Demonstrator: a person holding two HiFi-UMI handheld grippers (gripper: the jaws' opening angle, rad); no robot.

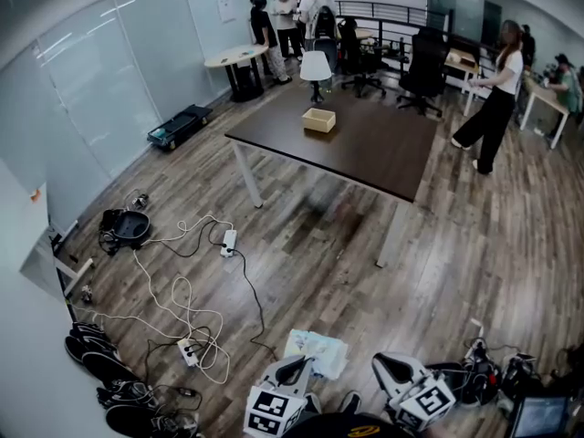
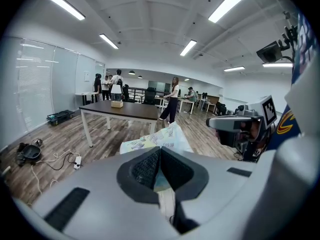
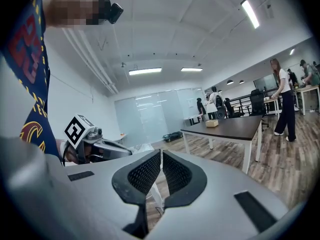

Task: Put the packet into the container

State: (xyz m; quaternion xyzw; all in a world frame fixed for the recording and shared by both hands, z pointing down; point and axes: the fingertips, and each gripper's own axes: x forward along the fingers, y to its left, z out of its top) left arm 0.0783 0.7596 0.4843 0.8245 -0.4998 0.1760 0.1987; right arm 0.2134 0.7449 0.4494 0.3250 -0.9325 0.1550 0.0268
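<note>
A pale printed packet hangs low in front of me, pinched at its edge by my left gripper, which is shut on it. In the left gripper view the packet sticks out beyond the closed jaws of the left gripper. My right gripper is beside it, shut with nothing between its pads; in the right gripper view the right gripper shows its jaws pressed together. The container, a small tan open box, sits on the far side of a dark table, well away from both grippers. The box also shows in both gripper views.
White cables and power strips sprawl over the wooden floor at the left, with shoes by the wall. A person stands right of the table. Office chairs and several people stand at the back. Equipment lies at my lower right.
</note>
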